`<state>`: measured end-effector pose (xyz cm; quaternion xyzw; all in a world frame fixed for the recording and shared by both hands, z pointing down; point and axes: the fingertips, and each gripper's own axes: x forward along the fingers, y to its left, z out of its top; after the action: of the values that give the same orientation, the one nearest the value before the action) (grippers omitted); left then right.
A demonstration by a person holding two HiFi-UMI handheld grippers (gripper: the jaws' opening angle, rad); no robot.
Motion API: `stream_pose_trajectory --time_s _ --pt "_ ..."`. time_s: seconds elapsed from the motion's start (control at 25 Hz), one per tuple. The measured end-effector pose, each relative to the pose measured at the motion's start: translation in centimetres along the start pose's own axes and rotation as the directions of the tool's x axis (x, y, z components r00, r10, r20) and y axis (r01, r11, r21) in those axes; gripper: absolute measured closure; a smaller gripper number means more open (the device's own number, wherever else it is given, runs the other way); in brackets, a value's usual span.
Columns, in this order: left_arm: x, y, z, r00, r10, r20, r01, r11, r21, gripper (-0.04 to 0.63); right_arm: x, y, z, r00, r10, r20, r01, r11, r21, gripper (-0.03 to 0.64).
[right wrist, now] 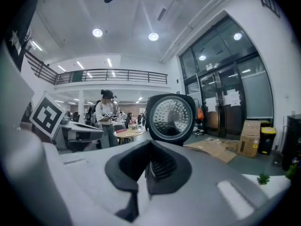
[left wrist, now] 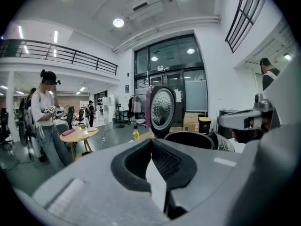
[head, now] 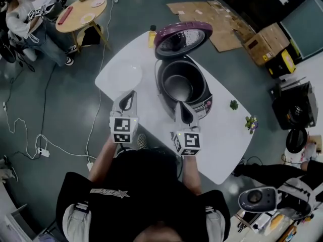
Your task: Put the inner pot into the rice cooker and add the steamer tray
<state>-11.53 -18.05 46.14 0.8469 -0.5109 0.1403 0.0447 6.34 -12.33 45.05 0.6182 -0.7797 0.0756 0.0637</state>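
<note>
Seemingly got the inner pot (head: 179, 84) into the open rice cooker (head: 203, 99); still need to add what looks like the white steamer tray (head: 123, 76) lying left of it on the table (head: 222, 140), with left hand-held gripper (head: 132, 94) and right hand-held gripper (head: 181, 105) both pressed together, empty.

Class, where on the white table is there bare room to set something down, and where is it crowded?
Bare: the table corner bordered by rice cooker, right gripper and small plants. Crowded: the left end, where a pale tray lies beyond the left gripper.
</note>
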Motion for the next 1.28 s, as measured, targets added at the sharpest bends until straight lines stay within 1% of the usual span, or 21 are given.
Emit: stream_pose_trajectory --time_s 0.12,0.28,0.44,0.56,0.76,1.0,1.16,1.28 --pt "-1.2 2.4 -1.0 0.998 0.06 -0.016 -0.06 0.998 -0.018 0.584 2.1 2.8 -0.2 0.997 0.076 -0.011 -0.076 0.997 -0.01 0.612" --pt "-2.9 5.7 -2.7 0.99 0.131 -0.044 -0.133 0.99 -0.041 0.584 4.8 6.7 -1.2 0.985 0.165 -0.043 -0.166 0.986 -0.028 0.612" --pt "-4.3 8.4 -4.8 0.98 0.185 -0.071 -0.189 0.98 -0.064 0.584 7.0 9.8 -2.6 0.972 0.225 -0.069 -0.227 0.973 -0.031 0.611" --pt "-4.6 9.9 -6.3 0.972 0.215 -0.096 -0.223 0.971 -0.082 0.584 8.7 11.3 -3.4 0.962 0.257 -0.093 -0.259 0.966 -0.02 0.612" --pt "-4.2 11.9 -8.8 0.962 0.232 -0.147 -0.249 0.962 -0.111 0.584 11.8 12.5 -5.7 0.949 0.274 -0.153 -0.275 0.961 0.013 0.612" --pt "-2.6 13.9 -11.8 0.949 0.236 -0.208 -0.265 0.956 -0.129 0.584 15.2 12.8 -9.0 0.936 0.267 -0.228 -0.263 0.964 0.051 0.612" --pt "-1.2 14.2 -13.8 0.944 0.225 -0.242 -0.263 0.954 -0.141 0.584 17.1 12.5 -11.4 0.924 0.264 -0.278 -0.256 0.964 0.066 0.612" --pt "-0.3 14.6 -15.3 0.938 0.224 -0.265 -0.269 0.951 -0.149 0.584 18.7 12.1 -13.5 0.911 0.255 -0.325 -0.234 0.967 0.101 0.612"
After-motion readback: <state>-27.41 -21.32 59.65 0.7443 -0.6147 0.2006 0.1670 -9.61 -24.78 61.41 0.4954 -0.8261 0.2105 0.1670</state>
